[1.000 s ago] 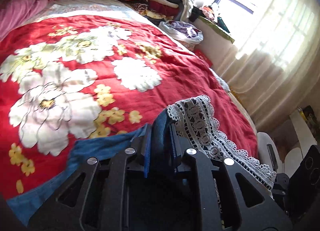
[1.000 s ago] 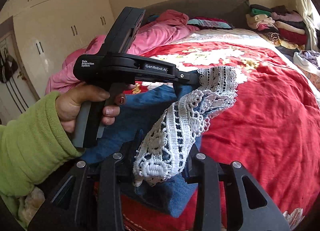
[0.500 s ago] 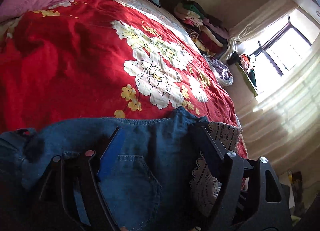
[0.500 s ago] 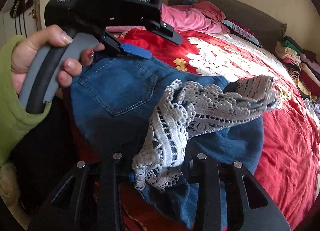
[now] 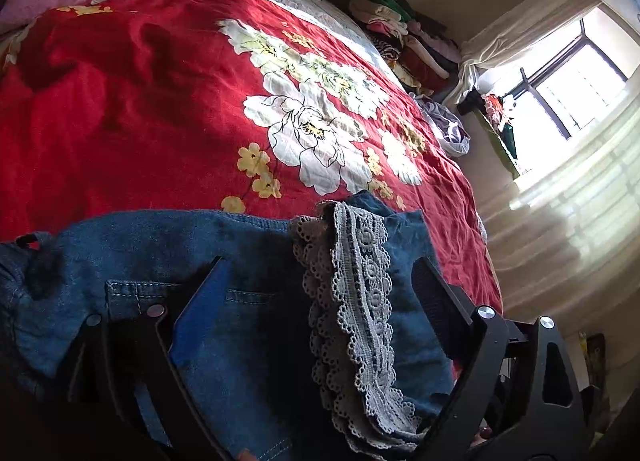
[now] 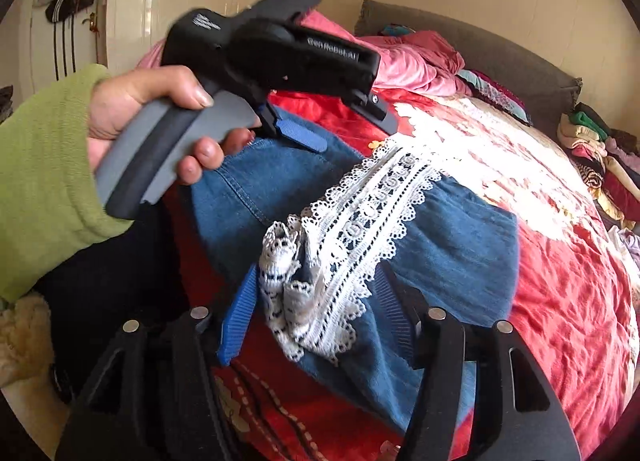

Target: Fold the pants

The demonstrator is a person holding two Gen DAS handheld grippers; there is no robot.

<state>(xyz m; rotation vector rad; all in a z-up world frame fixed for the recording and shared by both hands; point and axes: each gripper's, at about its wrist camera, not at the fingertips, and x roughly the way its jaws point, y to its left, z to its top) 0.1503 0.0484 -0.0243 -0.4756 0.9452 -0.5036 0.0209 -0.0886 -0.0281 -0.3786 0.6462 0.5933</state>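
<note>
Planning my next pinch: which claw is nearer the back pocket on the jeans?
Left. The left claw, open, sits over the back pocket; the right claw straddles the lace trim, farther off.

Your left gripper: jaws spread wide, just been opening, pads off denim lying between them; your left hand wraps its grey handle. Right gripper: jaws also just opening, parted around lace

The denim pants are mid-blue with a white lace trim scalloped at its edges. Under them the bedspread is deep red with big white flowers and small yellow ones. The sleeve is lime green, the crumpled blanket pink.
</note>
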